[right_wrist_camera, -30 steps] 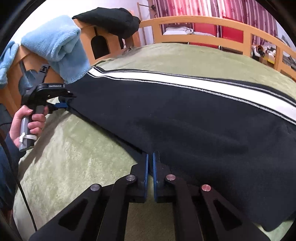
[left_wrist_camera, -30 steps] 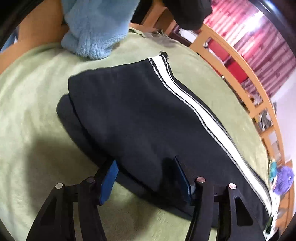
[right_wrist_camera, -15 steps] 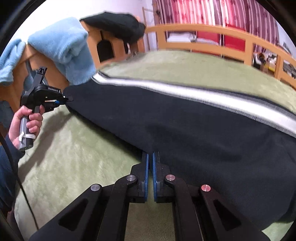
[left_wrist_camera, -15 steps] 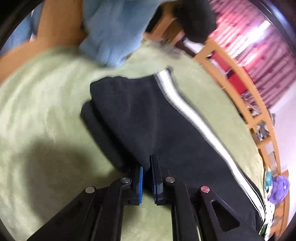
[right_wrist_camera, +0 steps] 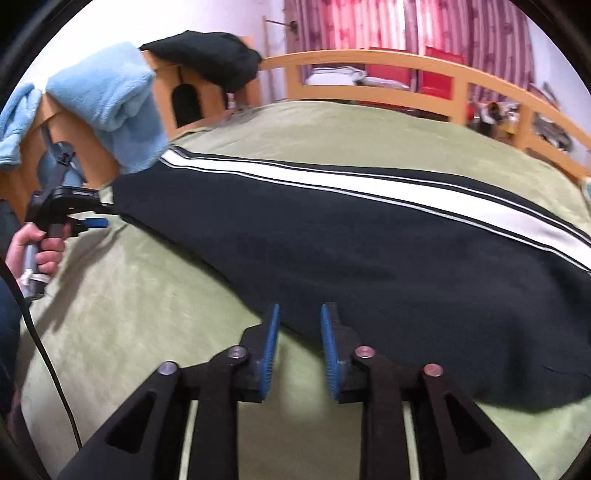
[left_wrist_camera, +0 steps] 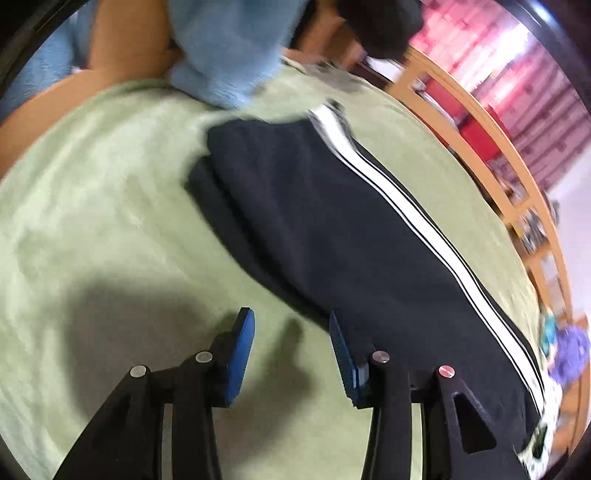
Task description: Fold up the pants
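Black pants (left_wrist_camera: 332, 229) with a white side stripe (left_wrist_camera: 406, 218) lie folded lengthwise on a green bed cover (left_wrist_camera: 92, 206). They also show in the right wrist view (right_wrist_camera: 351, 251). My left gripper (left_wrist_camera: 291, 332) is open and empty, just off the near edge of the pants. My right gripper (right_wrist_camera: 297, 325) is open and empty at the near edge of the pants. The left gripper also shows in the right wrist view (right_wrist_camera: 98, 222), beside the pants' left end.
A light blue fleece towel (right_wrist_camera: 110, 107) and a black garment (right_wrist_camera: 207, 59) hang on a wooden frame at the bed's end. A wooden rail (right_wrist_camera: 406, 70) runs along the far side, with red curtains (right_wrist_camera: 406, 26) behind it.
Both grippers were shut on the pants' near edge half a second ago; both have opened and let go. The left gripper has drawn back a little from the fabric.
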Available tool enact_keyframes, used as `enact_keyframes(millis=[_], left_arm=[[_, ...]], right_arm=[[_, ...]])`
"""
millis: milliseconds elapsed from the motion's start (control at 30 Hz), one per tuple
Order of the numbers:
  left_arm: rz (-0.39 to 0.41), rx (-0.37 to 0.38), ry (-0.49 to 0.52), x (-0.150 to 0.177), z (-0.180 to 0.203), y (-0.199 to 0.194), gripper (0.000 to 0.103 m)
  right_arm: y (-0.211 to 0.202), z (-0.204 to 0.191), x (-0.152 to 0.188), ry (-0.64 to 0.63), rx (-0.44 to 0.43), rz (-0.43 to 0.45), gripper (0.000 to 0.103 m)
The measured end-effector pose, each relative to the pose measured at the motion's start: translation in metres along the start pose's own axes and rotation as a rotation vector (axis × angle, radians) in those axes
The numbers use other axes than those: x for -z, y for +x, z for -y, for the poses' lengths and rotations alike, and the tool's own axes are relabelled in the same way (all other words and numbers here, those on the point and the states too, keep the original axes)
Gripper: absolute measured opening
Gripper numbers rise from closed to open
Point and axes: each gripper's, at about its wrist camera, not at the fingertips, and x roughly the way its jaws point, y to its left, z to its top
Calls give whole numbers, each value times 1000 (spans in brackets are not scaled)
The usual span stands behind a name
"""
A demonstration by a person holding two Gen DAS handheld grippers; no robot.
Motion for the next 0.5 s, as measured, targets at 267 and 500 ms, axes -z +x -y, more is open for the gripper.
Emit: enact_keyframes(millis=[267, 500], left_arm=[[-55, 28, -27, 12, 24, 26, 57], [-39, -35, -19, 7, 18, 17, 57]], right_arm=[[-2, 18, 26, 9, 65, -3, 52], [40, 7, 27, -103, 282, -64, 0]])
